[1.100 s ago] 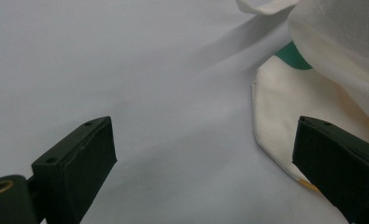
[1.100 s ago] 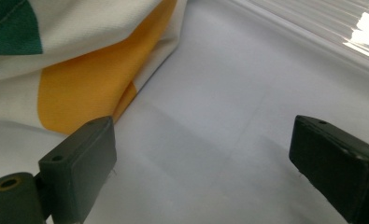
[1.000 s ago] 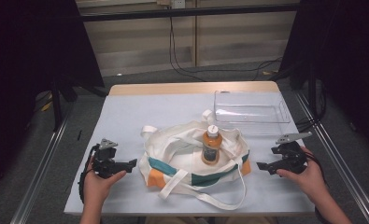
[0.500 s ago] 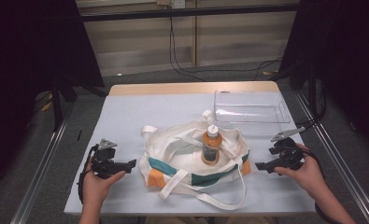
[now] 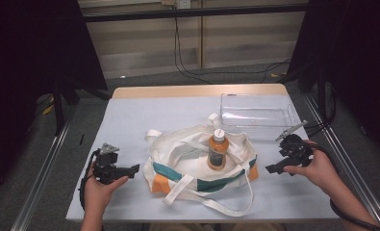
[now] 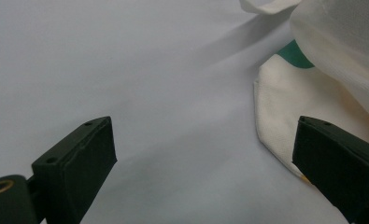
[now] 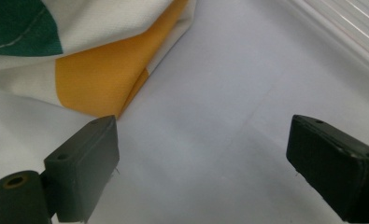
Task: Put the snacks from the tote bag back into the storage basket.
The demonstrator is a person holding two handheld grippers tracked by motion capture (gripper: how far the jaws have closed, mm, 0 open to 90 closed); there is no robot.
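Centrally in the high view, the soft, floppy tote bag (image 5: pixel 197 163) is slumping around an upright bottle (image 5: pixel 217 151). Both the left gripper (image 5: pixel 135 168) and right gripper (image 5: pixel 270 169) are hanging wide open beside it, gripping nothing. Being limp and light, it is probably best pinched at a strap or hem.

High view: desk (image 5: pixel 144 120) evenly lit from above, surroundings dark, near black at both sides. Soft short shadows under tote bag (image 5: pixel 197 166). Faint glare on clear plastic tray (image 5: pixel 255 113) rim. Image slightly soft, grainy. Left gripper view: tool pads (image 6: pixel 81 161) blurred, bag edge soft, diffuse shadow on desk. Right gripper view: near pads out of focus, fabric weave sharp.
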